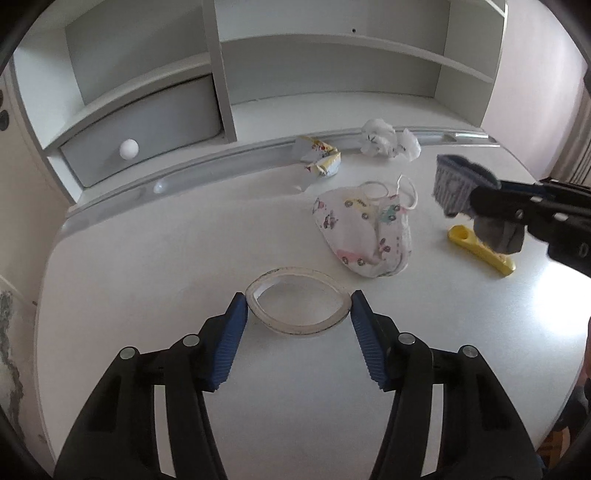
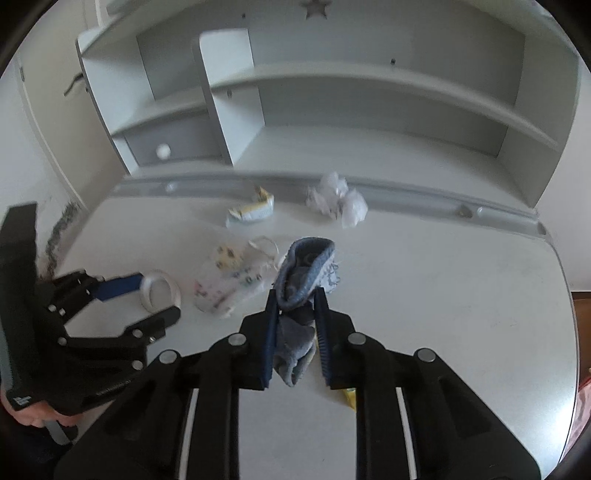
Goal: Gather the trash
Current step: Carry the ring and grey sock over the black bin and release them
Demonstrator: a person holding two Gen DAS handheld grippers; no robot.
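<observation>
Two claws in my view — my right claw (image 2: 295, 317) is clamped on a blue sock (image 2: 301, 280), lifted off the tabletop (image 1: 147, 258). My left claw (image 1: 298, 310) sits spread around a tape ring (image 1: 297, 306) — its pads at either side, whether touching I can't tell.

Two wrist views, shared desk (image 1: 184, 258)

No readable words anywhere. The crumpled yellow-and-white wrapper (image 1: 320, 159) at the far edge of the desk shows print, too small to make out. The left gripper (image 2: 157, 297) body carries a small white logo and embossed lettering, both illegible. A star cutout tops the shelf unit (image 2: 314, 7).
</observation>
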